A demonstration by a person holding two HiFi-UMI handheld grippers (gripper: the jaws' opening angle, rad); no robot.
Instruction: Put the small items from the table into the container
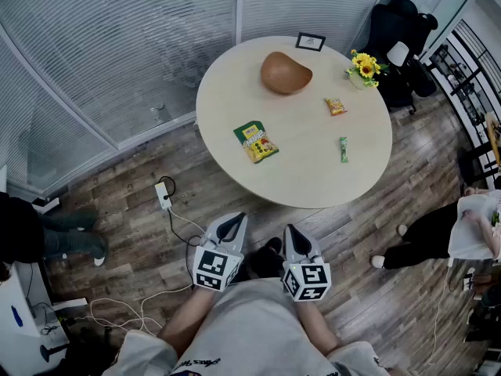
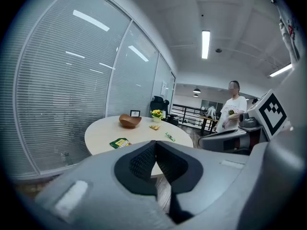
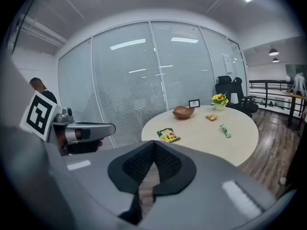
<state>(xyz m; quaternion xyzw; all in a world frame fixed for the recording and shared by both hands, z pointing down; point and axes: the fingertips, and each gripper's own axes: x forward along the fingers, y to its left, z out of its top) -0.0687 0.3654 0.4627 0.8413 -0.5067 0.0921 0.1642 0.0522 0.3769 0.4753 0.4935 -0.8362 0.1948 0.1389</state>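
Note:
A round beige table (image 1: 313, 186) carries a brown bowl (image 1: 286, 73), a green-and-yellow snack packet (image 1: 256, 142), a small orange packet (image 1: 336, 106) and a thin green stick pack (image 1: 343, 149). My left gripper (image 1: 234, 221) and right gripper (image 1: 291, 232) hang side by side short of the table's near edge, over the floor, both shut and holding nothing. In the left gripper view the jaws (image 2: 154, 146) meet, with the bowl (image 2: 130, 120) and snack packet (image 2: 120, 142) far ahead. The right gripper (image 3: 153, 147) points at the snack packet (image 3: 168, 135), bowl (image 3: 183, 111) and stick pack (image 3: 225, 131).
Sunflowers in a pot (image 1: 365, 67) and a small picture frame (image 1: 310, 41) stand at the table's far edge. A power strip (image 1: 163, 194) and cables lie on the wood floor. An office chair (image 1: 399, 22) stands beyond the table. One person (image 1: 458, 233) is at the right.

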